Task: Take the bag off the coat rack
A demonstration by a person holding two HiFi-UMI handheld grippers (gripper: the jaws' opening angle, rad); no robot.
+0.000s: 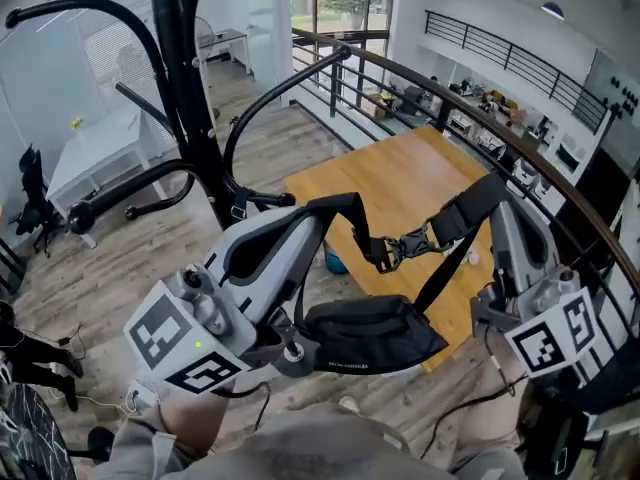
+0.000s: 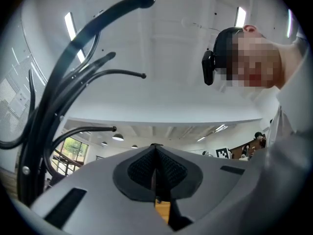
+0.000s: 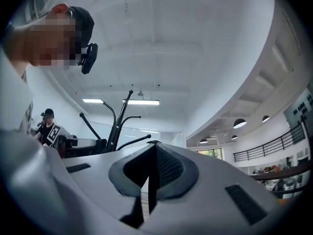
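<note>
1. The left tongs [image 1: 316,211] are pressed together on one end of the bag's black strap [image 1: 455,218].
2. The right tongs [image 1: 497,200] are clamped on the strap's other end.
3. The bag [image 1: 375,333] hangs below and between both tongs, its strap rising to each, with the buckle [image 1: 395,251] midway between them.
4. The coat rack [image 1: 190,98] stands beyond the left tongs, one hook just beside their tip.
5. A wooden counter [image 1: 400,168] lies beyond the bag.

Grey plank floor [image 1: 120,268] — black coat rack [image 1: 200,138] and a honey-wood table [image 1: 400,183] stand on it.
</note>
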